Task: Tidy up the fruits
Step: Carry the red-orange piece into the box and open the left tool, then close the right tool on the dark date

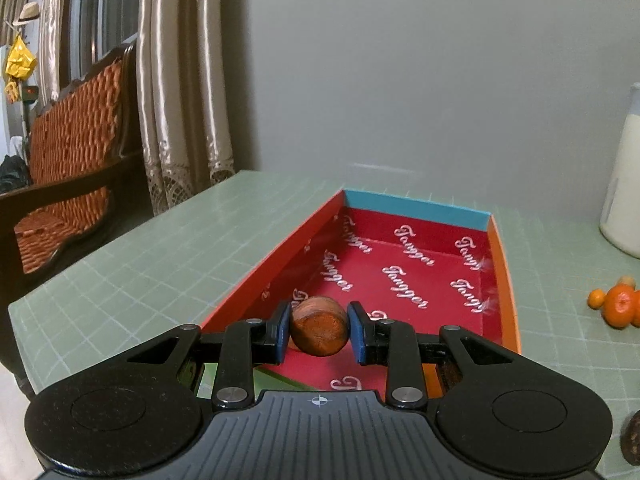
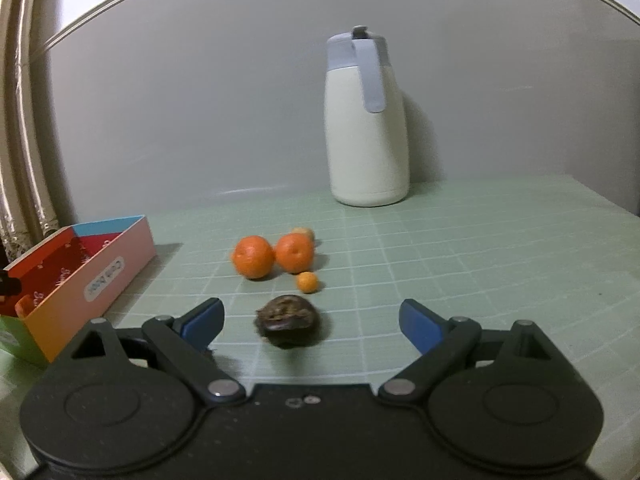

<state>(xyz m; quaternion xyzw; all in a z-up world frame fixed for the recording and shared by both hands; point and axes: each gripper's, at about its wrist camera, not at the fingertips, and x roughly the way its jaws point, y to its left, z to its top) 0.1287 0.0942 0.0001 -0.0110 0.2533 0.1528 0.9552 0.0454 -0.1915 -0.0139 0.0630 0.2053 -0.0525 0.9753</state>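
The left gripper has its blue-padded fingers clamped on a small reddish-brown fruit with a flat, rough-cut face, held just above the near end of the shallow cardboard box with the red printed lining, orange walls and a blue far wall. The right gripper hovers with its fingers spread wide and holding nothing, a dark, wrinkled, lumpy fruit lying on the tabletop between and a little beyond the tips.

What worries me is the grip on the left: the fruit is rounded and smooth-skinned, pinched only at its sides, so it could roll out of the pads or drop short onto the box's thin near wall rather than inside. That box is light card; a nudge from the fingers might slide it across the pale green gridded mat covering the tabletop. On the right, the dark fruit looks soft and uneven, so closing off-centre could squash it or flick it toward the two glossy, dimpled mandarins and the tiny orange kumquat just behind. The tall cream insulated jug with a grey-blue lid stands well back.
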